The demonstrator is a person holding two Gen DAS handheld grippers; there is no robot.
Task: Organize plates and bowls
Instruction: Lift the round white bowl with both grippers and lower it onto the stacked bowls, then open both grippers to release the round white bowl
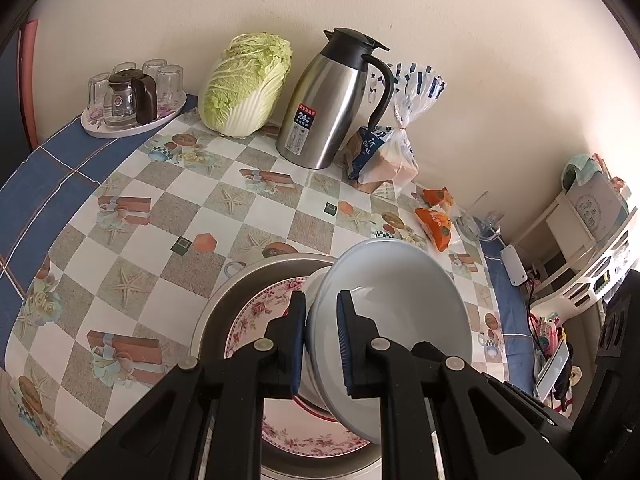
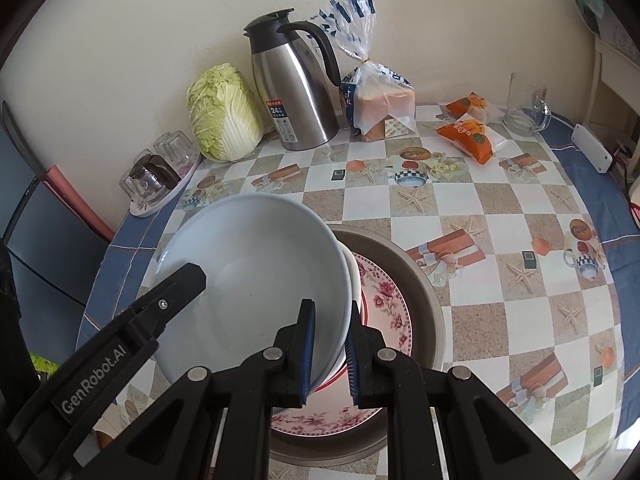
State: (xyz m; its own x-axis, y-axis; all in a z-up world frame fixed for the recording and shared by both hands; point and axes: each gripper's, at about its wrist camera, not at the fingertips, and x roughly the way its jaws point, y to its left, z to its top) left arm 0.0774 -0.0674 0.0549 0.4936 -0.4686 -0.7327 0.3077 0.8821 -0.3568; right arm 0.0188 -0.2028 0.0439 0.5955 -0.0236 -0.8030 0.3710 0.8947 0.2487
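Holding the white bowl [image 1: 394, 312] by opposite rims, my left hand-held gripper [image 1: 320, 344] and right hand-held gripper [image 2: 329, 354] both clamped tight above the floral plate [image 2: 384, 300], I risk it slipping and chipping.

cabbage [image 1: 246, 84] | steel jug [image 1: 332, 100] | bread bag [image 2: 380, 100] | glass mug [image 2: 526, 104] | orange packets [image 2: 470, 136] | tray of glasses [image 1: 132, 96]

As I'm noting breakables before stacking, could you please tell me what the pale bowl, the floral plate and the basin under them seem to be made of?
Pale bowl: probably glazed ceramic or porcelain; smooth, glossy surface with soft highlights.
Floral plate: likely glazed ceramic; printed pink flowers, though melamine is possible.
Basin: apparently metal; dull grey brushed sheen on its rim.
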